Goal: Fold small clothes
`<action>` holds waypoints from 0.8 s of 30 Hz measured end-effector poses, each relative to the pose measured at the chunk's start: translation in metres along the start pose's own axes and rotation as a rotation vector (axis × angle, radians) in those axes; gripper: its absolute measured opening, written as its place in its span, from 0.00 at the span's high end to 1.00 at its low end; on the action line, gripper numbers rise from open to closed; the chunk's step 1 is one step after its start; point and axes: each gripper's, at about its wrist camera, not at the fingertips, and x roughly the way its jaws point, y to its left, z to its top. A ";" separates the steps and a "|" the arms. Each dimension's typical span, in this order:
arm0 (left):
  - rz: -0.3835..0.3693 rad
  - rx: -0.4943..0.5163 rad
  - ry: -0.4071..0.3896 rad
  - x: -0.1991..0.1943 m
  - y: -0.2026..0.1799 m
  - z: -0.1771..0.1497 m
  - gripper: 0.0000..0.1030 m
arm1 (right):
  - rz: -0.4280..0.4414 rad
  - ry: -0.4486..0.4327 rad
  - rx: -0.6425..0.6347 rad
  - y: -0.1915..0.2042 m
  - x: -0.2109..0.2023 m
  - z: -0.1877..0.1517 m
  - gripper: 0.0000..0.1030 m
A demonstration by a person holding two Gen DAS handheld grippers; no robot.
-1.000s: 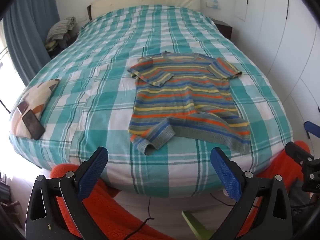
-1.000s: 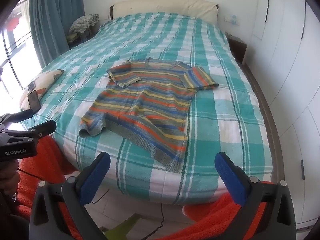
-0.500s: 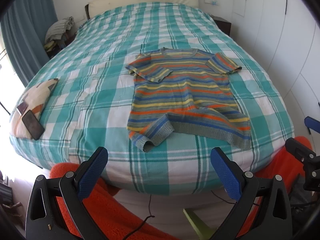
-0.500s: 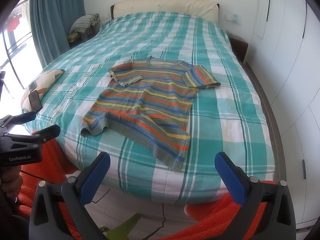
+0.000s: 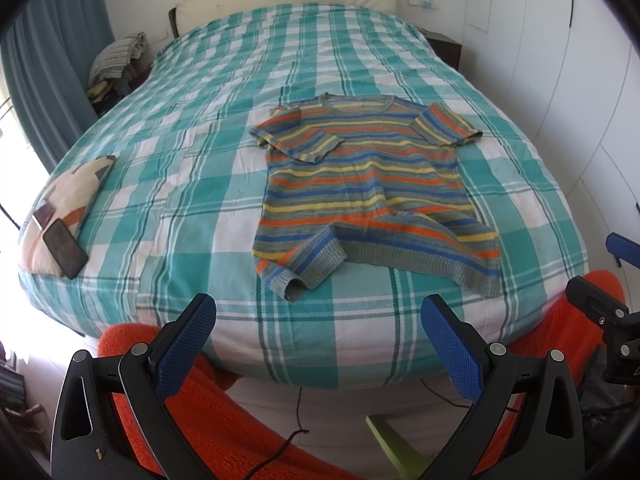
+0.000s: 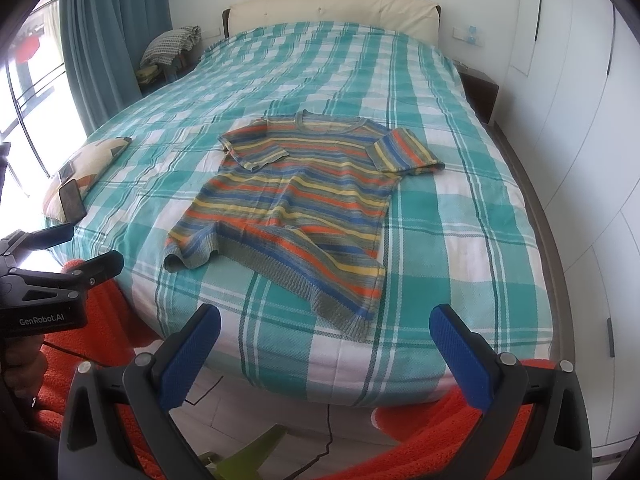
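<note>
Below, striped sweater [image 5: 372,184] near bed [image 5: 200,160] edge.

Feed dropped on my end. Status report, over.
Left gripper and right gripper open, empty, short of the bed. Striped sweater flat, one sleeve and hem corner flipped. Nothing in the way.

Bed [image 5: 192,184], teal check cover: striped knit top [image 5: 368,184] mid-foot; cushion [image 5: 68,200] with phone [image 5: 65,248] at left edge
</note>
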 end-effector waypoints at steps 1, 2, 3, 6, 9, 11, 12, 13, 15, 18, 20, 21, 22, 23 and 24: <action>-0.001 0.000 0.001 0.000 0.000 0.000 0.00 | 0.001 0.001 0.000 0.001 0.000 0.000 0.00; -0.002 -0.001 0.002 0.000 0.000 -0.001 0.00 | 0.002 0.002 0.000 0.001 0.000 0.000 0.00; -0.003 -0.002 0.003 0.001 -0.001 -0.002 0.00 | 0.002 0.002 0.000 0.001 0.000 0.000 0.00; -0.004 -0.003 0.009 0.003 -0.003 -0.005 0.00 | 0.003 0.002 0.000 0.002 0.001 -0.001 0.00; -0.007 -0.003 0.012 0.003 -0.003 -0.005 0.00 | 0.003 0.003 0.002 0.001 0.001 -0.001 0.00; -0.010 -0.004 0.012 0.003 -0.003 -0.006 0.00 | 0.003 0.002 0.002 0.002 0.001 -0.001 0.00; -0.018 -0.005 0.015 0.004 -0.004 -0.006 0.00 | 0.004 0.002 0.001 0.002 0.001 -0.001 0.00; -0.033 -0.007 0.020 0.005 -0.003 -0.008 0.00 | 0.004 0.002 0.001 0.000 0.002 -0.001 0.00; -0.069 -0.016 0.046 0.010 0.005 -0.008 0.00 | 0.007 0.001 0.000 0.000 0.002 -0.001 0.00; -0.062 -0.140 0.125 0.037 0.045 -0.021 0.00 | 0.002 -0.004 0.017 -0.006 0.003 -0.001 0.00; -0.112 -0.288 0.208 0.065 0.082 -0.035 0.01 | -0.021 -0.003 0.041 -0.017 0.007 -0.002 0.00; -0.161 -0.365 0.231 0.078 0.096 -0.043 0.01 | -0.032 0.001 0.053 -0.021 0.010 -0.003 0.00; -0.210 -0.433 0.248 0.090 0.107 -0.049 0.01 | -0.038 0.005 0.061 -0.024 0.012 -0.004 0.00; -0.255 -0.478 0.258 0.101 0.112 -0.051 0.02 | -0.040 0.013 0.072 -0.028 0.016 -0.005 0.00; -0.293 -0.500 0.265 0.112 0.112 -0.051 0.02 | -0.038 0.026 0.085 -0.033 0.022 -0.005 0.00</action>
